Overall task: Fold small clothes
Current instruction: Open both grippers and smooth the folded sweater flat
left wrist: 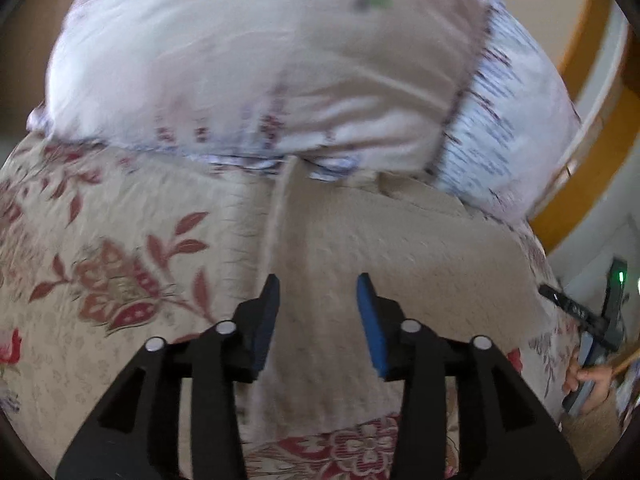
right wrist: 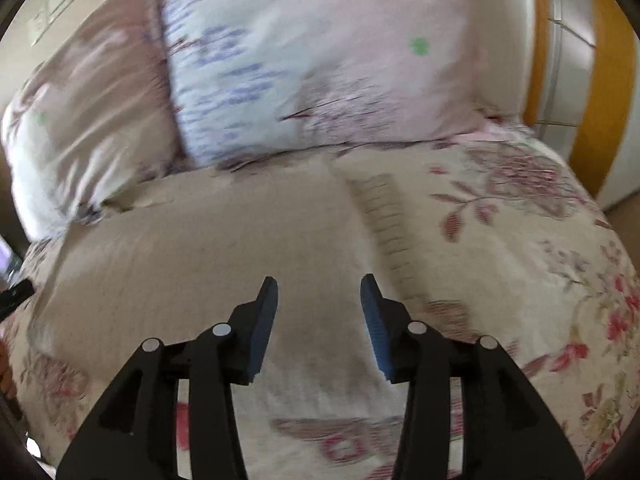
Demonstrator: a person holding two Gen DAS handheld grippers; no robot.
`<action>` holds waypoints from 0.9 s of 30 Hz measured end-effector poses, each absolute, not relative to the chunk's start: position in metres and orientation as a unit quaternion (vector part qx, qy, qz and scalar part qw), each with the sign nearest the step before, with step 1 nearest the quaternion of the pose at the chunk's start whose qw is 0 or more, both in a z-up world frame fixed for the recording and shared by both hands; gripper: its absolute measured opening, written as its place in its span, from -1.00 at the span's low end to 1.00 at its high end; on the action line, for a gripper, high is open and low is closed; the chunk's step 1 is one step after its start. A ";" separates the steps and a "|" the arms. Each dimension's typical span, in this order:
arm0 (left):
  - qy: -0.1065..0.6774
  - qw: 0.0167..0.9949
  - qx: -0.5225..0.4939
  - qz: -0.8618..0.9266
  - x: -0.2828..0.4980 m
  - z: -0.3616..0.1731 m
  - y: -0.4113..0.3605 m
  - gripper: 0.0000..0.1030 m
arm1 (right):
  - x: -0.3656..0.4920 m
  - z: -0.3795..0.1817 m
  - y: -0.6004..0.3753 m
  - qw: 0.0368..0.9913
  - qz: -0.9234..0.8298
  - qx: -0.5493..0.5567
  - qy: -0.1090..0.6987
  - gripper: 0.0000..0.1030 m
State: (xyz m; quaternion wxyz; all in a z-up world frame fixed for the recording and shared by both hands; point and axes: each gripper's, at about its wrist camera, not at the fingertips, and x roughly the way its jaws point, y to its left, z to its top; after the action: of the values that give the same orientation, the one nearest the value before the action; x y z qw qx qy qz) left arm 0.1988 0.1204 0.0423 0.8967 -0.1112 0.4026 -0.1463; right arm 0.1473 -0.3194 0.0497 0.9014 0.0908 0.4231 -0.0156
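Both my left gripper (left wrist: pixel 318 292) and right gripper (right wrist: pixel 319 294) hang open and empty over the beige garment (right wrist: pixel 200 248) at frame centre, one fold laid; next needs fresh grips on an edge.

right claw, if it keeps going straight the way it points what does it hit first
Most likely the plain beige knitted garment lying flat on the floral bedspread. The right claw is open, angled down at the cloth, with nothing between its fingers. Depth is unclear because of blur.

Soft, even daylight; both fisheye views motion-blurred, bowed and dark at the rims.
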 end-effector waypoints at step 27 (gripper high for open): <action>0.442 0.838 -0.304 -0.102 0.237 0.022 0.192 0.38 | 0.189 0.046 -0.218 0.886 0.020 0.024 0.462 0.48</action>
State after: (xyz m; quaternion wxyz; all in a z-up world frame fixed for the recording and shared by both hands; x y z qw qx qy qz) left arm 0.2370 0.1915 0.0220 0.8378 -0.3040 0.4417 -0.1023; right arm 0.1887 -0.2175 0.0460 0.8861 0.0242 0.4624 0.0202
